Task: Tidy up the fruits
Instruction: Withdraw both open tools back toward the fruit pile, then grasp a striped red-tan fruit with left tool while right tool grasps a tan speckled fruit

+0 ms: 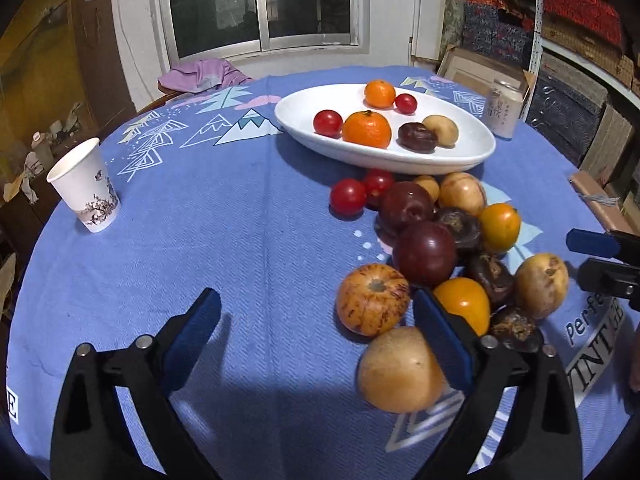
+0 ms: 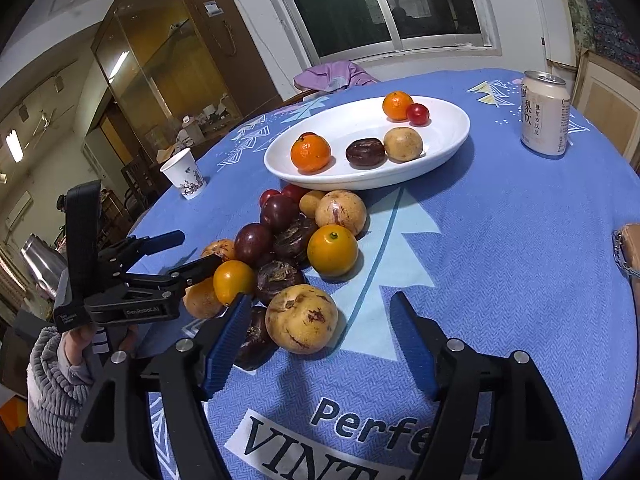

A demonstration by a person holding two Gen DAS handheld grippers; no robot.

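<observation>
1. Left gripper [image 1: 316,312] spread wide, nothing pressed between its fingers [image 1: 192,336]; only bare blue cloth of the worktop [image 1: 240,240] in the gap.
2. Pale yellow fruit [image 1: 400,372] just inside the right-hand finger of that pair, against its blue pad or nearly so; contact cannot be told for sure.
3. Speckled orange-brown fruit [image 1: 372,300] just ahead of that same finger, on its inner side.
4. Heap of loose fruits [image 1: 432,240] ahead and to the right of the left fingers: dark plums, brown wrinkled ones, yellow-orange ones, two cherry tomatoes at the far edge.
5. White oval plate [image 1: 304,120] farther ahead beyond the heap, holding two mandarins, two cherry tomatoes, one dark fruit and one pale one.
6. Paper cup [image 1: 86,184] well off to the left of the left fingers, upright.
7. Right gripper [image 2: 324,328] parted to a medium gap, gripping nothing.
8. Blotchy yellow fruit [image 2: 302,318] between the right fingers [image 2: 228,340], nearer the left-hand one, not squeezed.
9. Dark wrinkled fruit [image 2: 256,340] partly hidden behind that left-hand finger.
10. Drink can [image 2: 544,114] upright, far ahead and to the right of the right fingers, beside the plate.
11. Hand [image 2: 86,336] in a grey sleeve carrying the left gripper, seen at the left edge of the right wrist view.
</observation>
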